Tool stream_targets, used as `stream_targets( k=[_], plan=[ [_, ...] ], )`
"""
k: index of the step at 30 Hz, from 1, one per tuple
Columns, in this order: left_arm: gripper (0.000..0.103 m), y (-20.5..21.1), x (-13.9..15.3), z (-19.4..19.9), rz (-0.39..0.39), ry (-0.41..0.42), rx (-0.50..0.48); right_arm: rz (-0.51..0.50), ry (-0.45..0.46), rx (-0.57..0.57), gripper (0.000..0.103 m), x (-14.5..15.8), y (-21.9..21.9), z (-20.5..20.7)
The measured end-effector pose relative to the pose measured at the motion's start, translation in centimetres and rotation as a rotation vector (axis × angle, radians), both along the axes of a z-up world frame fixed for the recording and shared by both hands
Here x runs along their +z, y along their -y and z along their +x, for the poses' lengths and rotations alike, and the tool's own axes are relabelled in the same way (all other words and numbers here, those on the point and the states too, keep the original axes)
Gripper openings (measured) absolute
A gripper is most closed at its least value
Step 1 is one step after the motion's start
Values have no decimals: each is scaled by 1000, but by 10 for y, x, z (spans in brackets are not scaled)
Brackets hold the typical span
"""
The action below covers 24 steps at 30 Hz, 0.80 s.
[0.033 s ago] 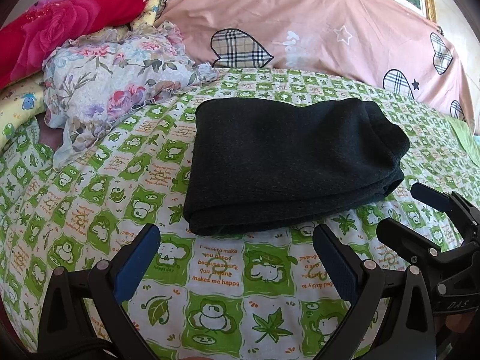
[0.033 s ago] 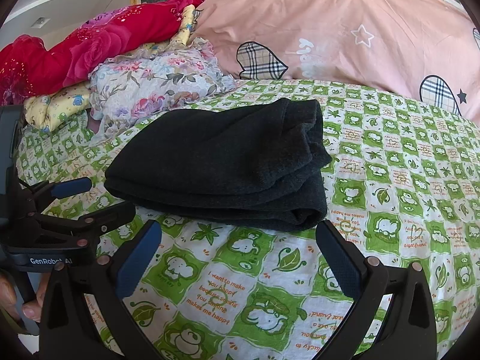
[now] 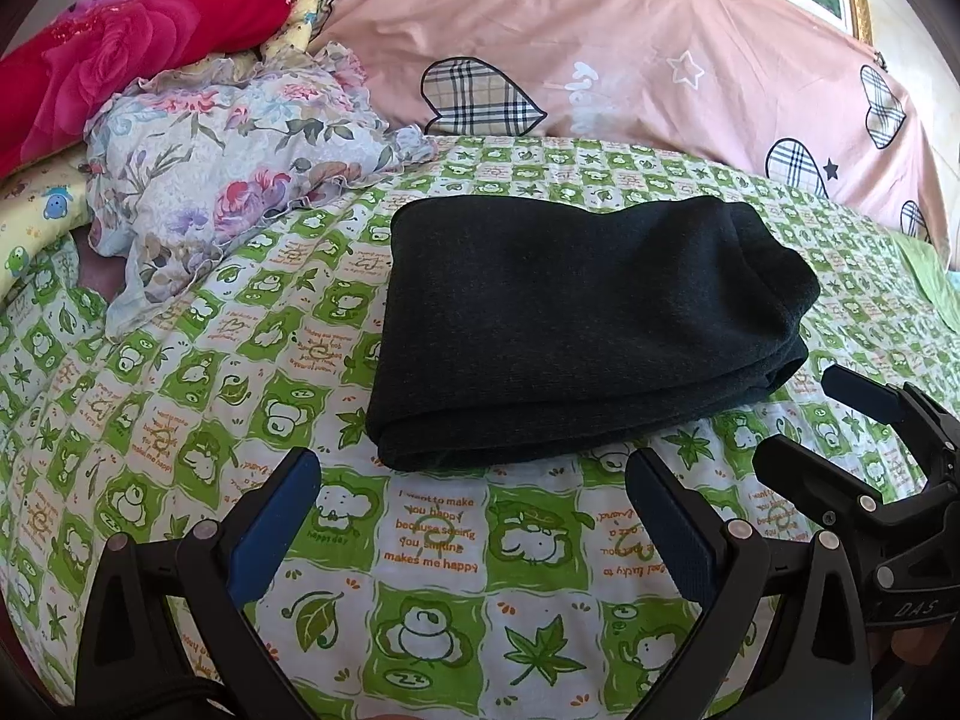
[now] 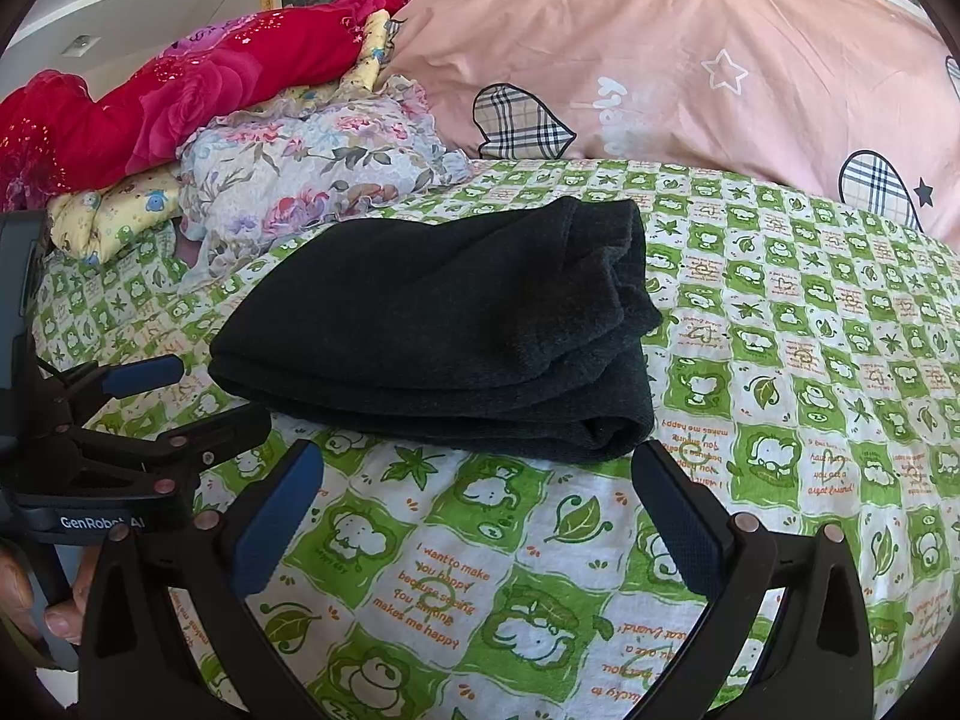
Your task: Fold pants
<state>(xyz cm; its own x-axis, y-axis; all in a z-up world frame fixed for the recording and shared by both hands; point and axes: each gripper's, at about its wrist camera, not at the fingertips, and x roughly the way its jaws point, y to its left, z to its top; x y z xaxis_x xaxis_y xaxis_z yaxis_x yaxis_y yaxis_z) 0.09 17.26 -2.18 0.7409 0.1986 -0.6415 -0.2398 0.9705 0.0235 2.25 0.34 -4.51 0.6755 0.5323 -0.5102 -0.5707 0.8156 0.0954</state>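
The dark charcoal pants (image 3: 570,324) lie folded into a thick rectangle on the green frog-print sheet (image 3: 180,396). Their stacked folded edges face the right side of the bundle. My left gripper (image 3: 471,474) hovers just short of the bundle's near edge, open, with nothing between its blue pads. My right gripper (image 4: 477,468) is likewise open and empty, just in front of the pants' (image 4: 450,336) near right corner. Each gripper shows in the other's view: the right one (image 3: 804,420) at the left view's right edge, the left one (image 4: 210,396) at the right view's left edge, both off the cloth.
A large pink quilt (image 3: 600,60) with plaid hearts is bunched along the back of the bed. A crumpled floral cloth (image 3: 228,168) and a red rose-print blanket (image 3: 120,42) are piled at the back left. A person's fingers (image 4: 60,618) hold the left gripper's handle.
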Motion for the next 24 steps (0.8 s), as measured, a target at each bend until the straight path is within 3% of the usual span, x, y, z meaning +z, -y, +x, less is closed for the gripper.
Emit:
stream_targets(
  k=[24],
  plan=[
    [102,-2,2,-2,-22,-1,-1,33,0,-3,102,10,6,-1]
  ],
)
